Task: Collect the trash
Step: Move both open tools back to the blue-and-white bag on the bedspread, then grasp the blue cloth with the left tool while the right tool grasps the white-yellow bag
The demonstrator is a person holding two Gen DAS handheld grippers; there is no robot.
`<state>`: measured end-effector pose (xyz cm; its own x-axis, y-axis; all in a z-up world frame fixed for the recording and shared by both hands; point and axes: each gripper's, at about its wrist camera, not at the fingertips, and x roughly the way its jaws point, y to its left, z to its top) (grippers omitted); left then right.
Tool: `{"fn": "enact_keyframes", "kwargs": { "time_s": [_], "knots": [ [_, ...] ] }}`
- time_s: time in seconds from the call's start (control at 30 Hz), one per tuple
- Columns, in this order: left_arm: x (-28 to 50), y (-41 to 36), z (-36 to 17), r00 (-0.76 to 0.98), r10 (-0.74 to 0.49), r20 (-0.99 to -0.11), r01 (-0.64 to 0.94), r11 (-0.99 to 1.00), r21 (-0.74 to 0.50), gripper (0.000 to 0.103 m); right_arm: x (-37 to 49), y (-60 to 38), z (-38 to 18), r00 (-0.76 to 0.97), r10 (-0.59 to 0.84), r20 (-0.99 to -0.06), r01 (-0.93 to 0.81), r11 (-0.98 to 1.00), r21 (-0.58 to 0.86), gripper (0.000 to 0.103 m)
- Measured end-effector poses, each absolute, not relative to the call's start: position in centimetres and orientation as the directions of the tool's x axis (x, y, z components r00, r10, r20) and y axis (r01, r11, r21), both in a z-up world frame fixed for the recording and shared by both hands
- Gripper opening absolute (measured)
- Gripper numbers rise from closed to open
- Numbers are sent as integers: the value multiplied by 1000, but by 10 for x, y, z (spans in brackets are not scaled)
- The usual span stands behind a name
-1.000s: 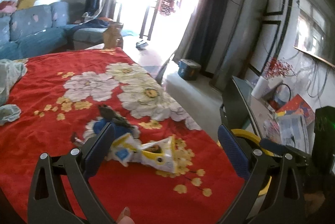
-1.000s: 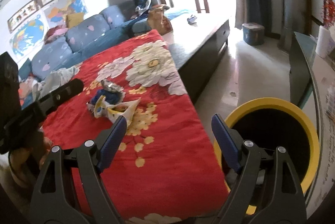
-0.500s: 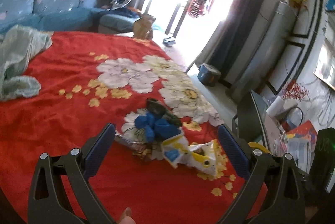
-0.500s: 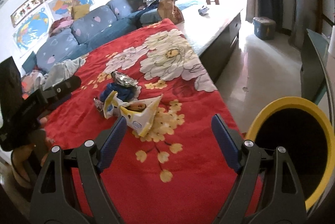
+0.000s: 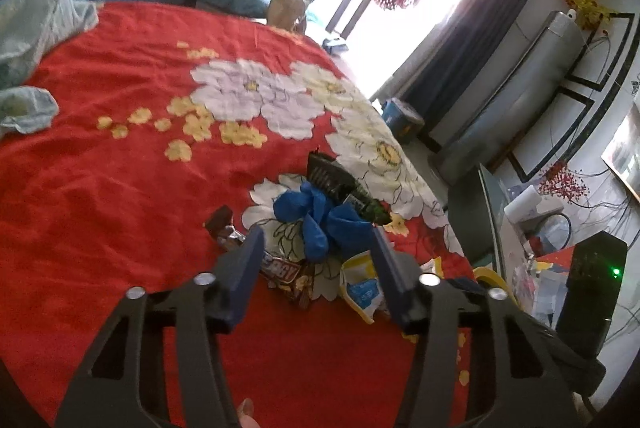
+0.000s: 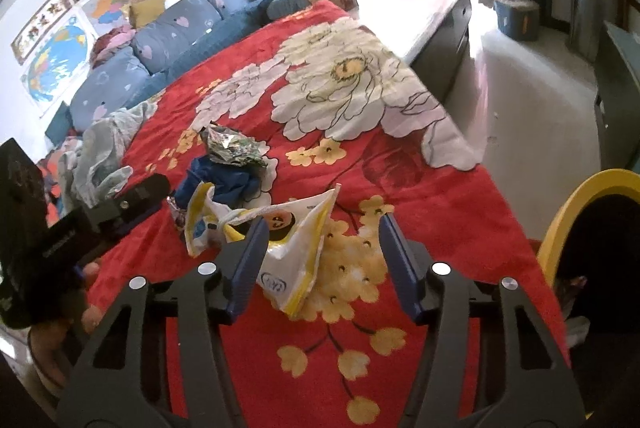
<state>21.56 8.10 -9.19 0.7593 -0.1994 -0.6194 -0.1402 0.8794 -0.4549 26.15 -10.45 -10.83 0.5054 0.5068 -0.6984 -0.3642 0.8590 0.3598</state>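
- Left wrist view: the left tongs (image 5: 316,248) hang over a red flowered cloth (image 5: 120,188) covering the desk, and their jaws have just been closing; they stand half apart and press on nothing.
- Between the blue pads (image 5: 249,260), further off on the cloth, lies a small heap of trash: a crumpled blue wrapper (image 5: 320,220), with a dark green foil packet (image 5: 340,184) touching its far side.
- A brown candy-bar wrapper (image 5: 280,270) lies just beside the left pad, partly hidden by it.
- A yellow-and-white bag (image 5: 360,288) sits by the right pad, at the near edge of the heap.
- A pale green garment (image 5: 32,28) lies at the far left of the cloth, well apart from the heap.
- Right wrist view: the right tongs (image 6: 320,260) have also just been closing; the jaws stand half apart, clamped on nothing.
- The yellow-and-white bag (image 6: 288,240) lies between them, its near end just beside the left pad; whether the pad touches it I cannot tell.
- Behind the bag are the blue wrapper (image 6: 224,180) and the foil packet (image 6: 232,146).
- A yellow-rimmed bin (image 6: 568,224) stands at the right, beside the desk edge.
- The left tongs (image 6: 132,206) reach in from the left toward the heap.
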Motion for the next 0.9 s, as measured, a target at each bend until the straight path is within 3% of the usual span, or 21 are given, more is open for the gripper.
{"fn": "enact_keyframes", "kwargs": {
  "time_s": [0.17, 0.3, 0.4, 0.53, 0.9],
  "knots": [
    [227, 80, -101, 734, -231, -639, -132, 874, -468, 39, 265, -98, -122, 431, 558, -709, -392, 824, 410, 45],
    [233, 78, -107, 721, -244, -649, -130, 872, -473, 29, 260, -97, -123, 406, 605, -685, -434, 787, 439, 24],
    [234, 79, -109, 718, -248, -651, -136, 866, -480, 19, 252, -96, -117, 403, 617, -676, -461, 775, 433, 15],
    [232, 78, -109, 717, -254, -649, -130, 866, -482, 10, 243, -99, -111, 404, 626, -667, -472, 767, 435, 12],
    [206, 74, -89, 749, -276, -602, -86, 860, -502, 5, 224, -119, -102, 419, 631, -653, -481, 764, 429, 9]
  ]
}}
